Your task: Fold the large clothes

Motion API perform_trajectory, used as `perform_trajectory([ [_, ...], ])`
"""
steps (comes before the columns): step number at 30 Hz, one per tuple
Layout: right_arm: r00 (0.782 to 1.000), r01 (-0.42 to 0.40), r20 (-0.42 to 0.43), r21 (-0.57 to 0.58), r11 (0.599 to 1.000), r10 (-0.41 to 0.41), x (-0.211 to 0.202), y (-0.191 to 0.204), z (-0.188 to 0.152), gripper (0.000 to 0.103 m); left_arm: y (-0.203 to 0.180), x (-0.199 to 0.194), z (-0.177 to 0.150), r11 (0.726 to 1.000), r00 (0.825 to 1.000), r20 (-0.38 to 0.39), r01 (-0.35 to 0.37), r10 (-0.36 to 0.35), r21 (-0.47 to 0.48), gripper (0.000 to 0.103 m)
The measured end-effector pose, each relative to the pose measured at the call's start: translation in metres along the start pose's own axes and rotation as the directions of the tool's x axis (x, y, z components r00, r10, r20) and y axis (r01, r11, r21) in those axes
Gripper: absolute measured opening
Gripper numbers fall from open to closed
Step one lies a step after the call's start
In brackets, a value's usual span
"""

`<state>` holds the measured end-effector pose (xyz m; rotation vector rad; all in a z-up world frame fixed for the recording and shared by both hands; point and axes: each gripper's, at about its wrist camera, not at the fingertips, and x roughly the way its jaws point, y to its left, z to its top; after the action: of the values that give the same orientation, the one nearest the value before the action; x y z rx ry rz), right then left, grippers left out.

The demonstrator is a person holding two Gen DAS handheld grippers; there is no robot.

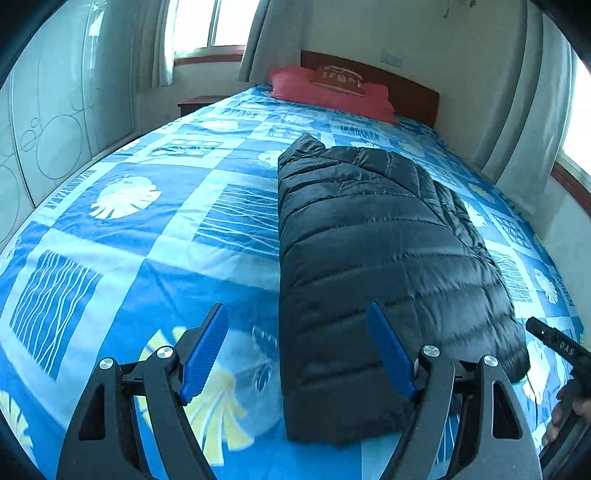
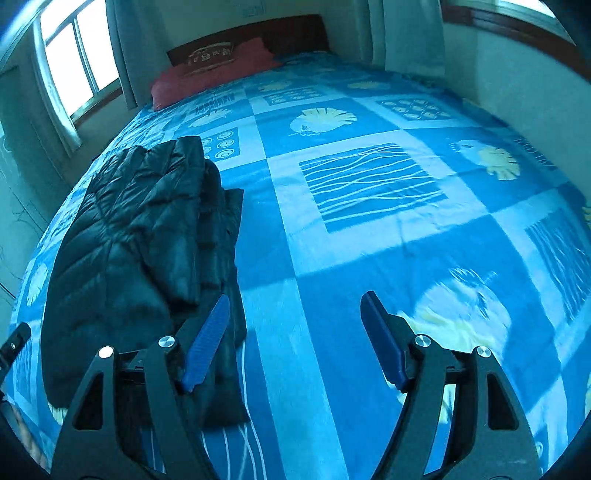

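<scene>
- While the left gripper hangs over the near part of the bed, its 2 blue fingers are spread wide and hold nothing.
- In the left wrist view, the black puffer jacket lies folded into a long narrow bundle on the blue patterned bedspread, running from the near edge toward the headboard.
- The right finger of this gripper stands in front of the jacket's near part; I cannot tell if it touches the fabric.
- A red pillow rests at the far end, against the dark wooden headboard.
- At the right border, a part of the other gripper's black body shows, with a hand around it.
- In the right wrist view, the right gripper also has its 2 fingers well apart, with only bedspread between them.
- Here the jacket lies on the left side of the bed, and the left finger stands before its near right edge.
- The pillow and the headboard are far behind, and a window with grey curtains is at the upper left.
</scene>
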<state>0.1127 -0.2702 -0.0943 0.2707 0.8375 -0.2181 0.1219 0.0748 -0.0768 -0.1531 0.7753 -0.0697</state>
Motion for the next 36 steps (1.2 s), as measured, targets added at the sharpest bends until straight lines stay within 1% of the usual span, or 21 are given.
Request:
perform_trajectory([
  [5, 1.0, 0.005, 0.017, -0.047, 0.999, -0.004, -0.026, 0.003, -0.022, 0.073, -0.006, -0.025, -0.018, 1.0, 1.0, 0.018, -0.01, 0.01, 0.027, 0.076],
  [9, 1.0, -0.018, 0.022, -0.074, 0.997, 0.02, -0.044, 0.009, -0.037, 0.074, -0.013, -0.043, -0.032, 0.999, 1.0, 0.023, -0.016, 0.014, 0.05, 0.076],
  [14, 0.998, -0.038, 0.038, -0.131, 0.991, 0.044, -0.066, 0.027, -0.053, 0.075, -0.024, -0.06, -0.045, 0.996, 0.999, 0.028, -0.024, 0.022, 0.086, 0.077],
  [15, 0.998, -0.041, 0.044, -0.141, 0.989, 0.048, -0.07, 0.03, -0.054, 0.076, -0.026, -0.062, -0.046, 0.995, 0.999, 0.028, -0.028, 0.026, 0.091, 0.077],
  [16, 0.997, -0.041, 0.056, -0.155, 0.987, 0.051, -0.075, 0.035, -0.056, 0.081, -0.027, -0.065, -0.047, 0.995, 0.999, 0.029, -0.034, 0.031, 0.097, 0.077],
  [19, 0.995, -0.024, 0.087, -0.206, 0.978, 0.043, -0.09, 0.049, -0.059, 0.081, -0.031, -0.076, -0.048, 0.995, 0.999, 0.041, -0.028, 0.024, 0.1, 0.077],
  [22, 0.993, -0.027, 0.106, -0.237, 0.971, 0.053, -0.103, 0.06, -0.061, 0.081, -0.035, -0.087, -0.046, 0.993, 0.998, 0.06, -0.032, 0.026, 0.111, 0.077],
  [30, 0.986, -0.048, 0.145, -0.24, 0.97, 0.085, -0.129, 0.064, -0.056, 0.081, -0.042, -0.109, -0.041, 0.991, 0.992, 0.113, -0.067, 0.053, 0.119, 0.079],
  [33, 0.983, -0.052, 0.161, -0.244, 0.968, 0.093, -0.141, 0.066, -0.055, 0.081, -0.043, -0.118, -0.038, 0.993, 0.992, 0.121, -0.053, 0.039, 0.106, 0.079],
  [36, 0.979, -0.052, 0.179, -0.245, 0.968, 0.098, -0.15, 0.068, -0.054, 0.081, -0.045, -0.129, -0.034, 0.994, 0.988, 0.148, -0.048, 0.032, 0.101, 0.079],
])
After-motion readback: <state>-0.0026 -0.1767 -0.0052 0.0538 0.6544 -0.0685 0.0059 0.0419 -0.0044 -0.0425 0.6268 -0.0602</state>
